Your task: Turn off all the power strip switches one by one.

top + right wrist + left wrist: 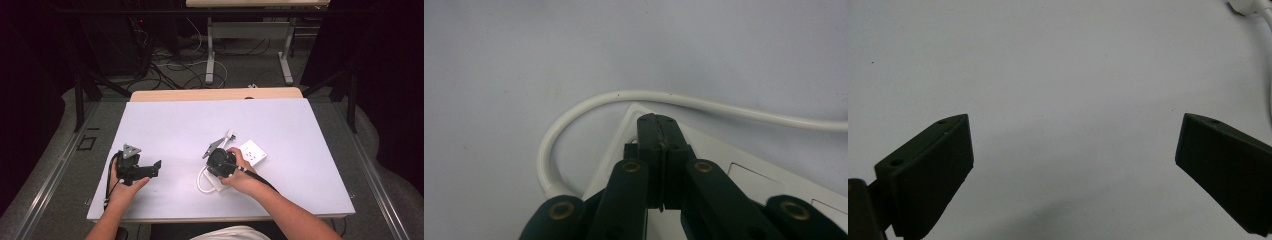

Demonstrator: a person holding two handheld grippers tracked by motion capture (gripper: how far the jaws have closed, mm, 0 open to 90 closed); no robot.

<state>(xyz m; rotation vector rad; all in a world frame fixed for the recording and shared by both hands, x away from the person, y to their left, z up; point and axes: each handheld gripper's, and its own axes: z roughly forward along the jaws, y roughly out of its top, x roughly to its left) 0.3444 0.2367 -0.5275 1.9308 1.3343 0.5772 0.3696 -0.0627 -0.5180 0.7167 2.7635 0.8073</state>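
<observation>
Nearest the high camera, the person's left hand rests the left gripper [156, 168] on the white table [165, 120], jaws spread wide and empty over bare surface, probably waiting its turn. To its right, the right gripper [658, 131] has its jaws pressed together, tips down over the corner of the white power strip [251, 152], likely working a switch, with its white cord [574, 112] looping past. No brand or writing can be read.
</observation>
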